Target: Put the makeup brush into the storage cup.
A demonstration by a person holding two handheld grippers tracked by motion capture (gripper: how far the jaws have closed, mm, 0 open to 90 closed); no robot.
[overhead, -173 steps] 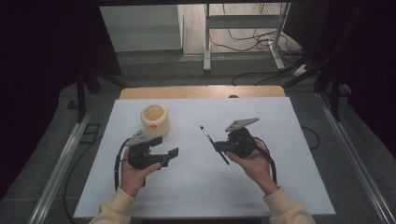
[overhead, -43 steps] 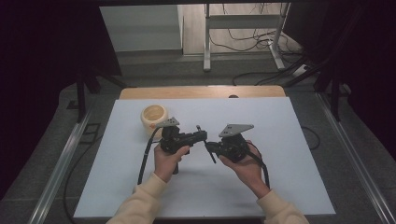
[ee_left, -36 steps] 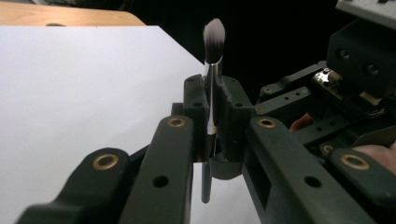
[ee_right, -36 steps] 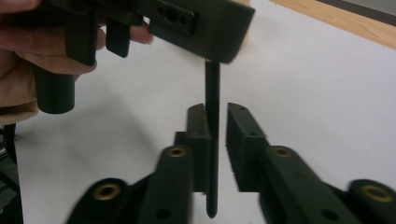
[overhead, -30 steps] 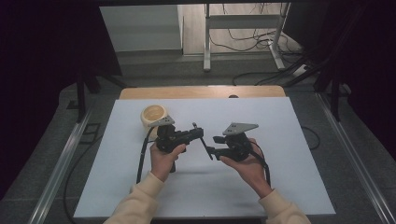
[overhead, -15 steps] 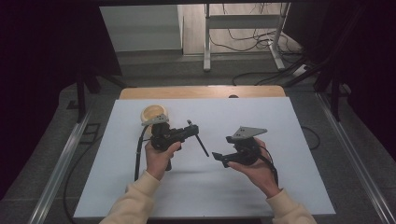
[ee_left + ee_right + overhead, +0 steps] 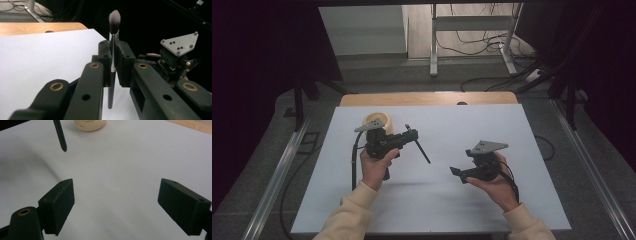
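A slim make-up brush (image 7: 417, 144) with a black handle and a dark, white-tipped head (image 7: 114, 21) is clamped at its metal ferrule in my left gripper (image 7: 408, 136), which is shut on it and held above the white table (image 7: 462, 125). The handle slants down toward the right. A cream round cup (image 7: 377, 120) stands just behind the left gripper. My right gripper (image 7: 458, 172) is held low over the table at the right, its jaws wide open and bare, pointing left. In the right gripper view (image 7: 116, 205) the handle tip (image 7: 61, 138) hangs ahead, with the cup (image 7: 90, 123) beyond it.
A wooden strip (image 7: 427, 98) runs along the table's far edge. Cables trail from both grippers over the table. Metal rails flank the table; a stand and floor cables sit behind it. In the left gripper view the right gripper's grey plate (image 7: 180, 43) shows at the right.
The brush went from the right gripper to the left one. Since then the left gripper has carried it left toward the cup, and the right gripper has opened and drawn back to the right.
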